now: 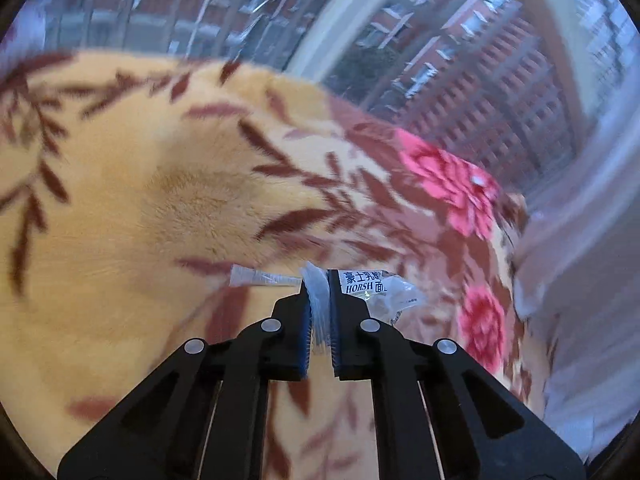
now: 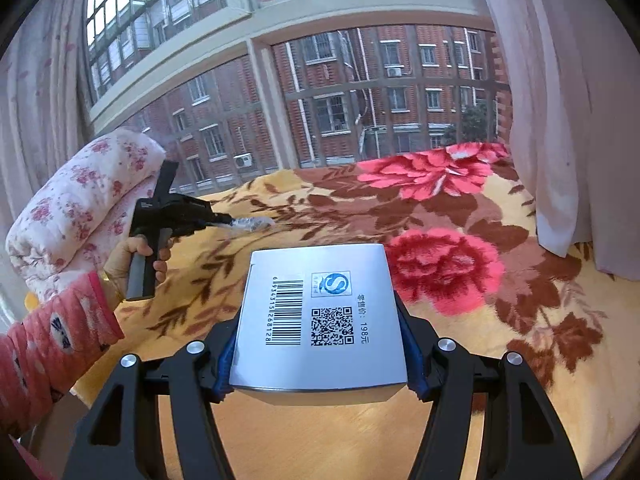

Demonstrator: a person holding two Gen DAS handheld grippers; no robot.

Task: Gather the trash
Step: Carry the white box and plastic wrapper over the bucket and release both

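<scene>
My left gripper (image 1: 320, 300) is shut on a clear plastic wrapper (image 1: 380, 292) with "HORSH" printed on it, held just above the flowered blanket (image 1: 160, 208). In the right wrist view the left gripper (image 2: 224, 222) shows at the left with the wrapper (image 2: 252, 223) sticking out of its tips. My right gripper (image 2: 320, 360) is shut on a silver box (image 2: 320, 312) with a barcode and a QR code, held above the blanket (image 2: 480, 352).
A folded pink-flowered quilt (image 2: 84, 208) lies at the left by the window (image 2: 360, 92). A pale curtain (image 2: 568, 120) hangs at the right, over the blanket's edge. The person's hand and pink sleeve (image 2: 52, 344) hold the left gripper.
</scene>
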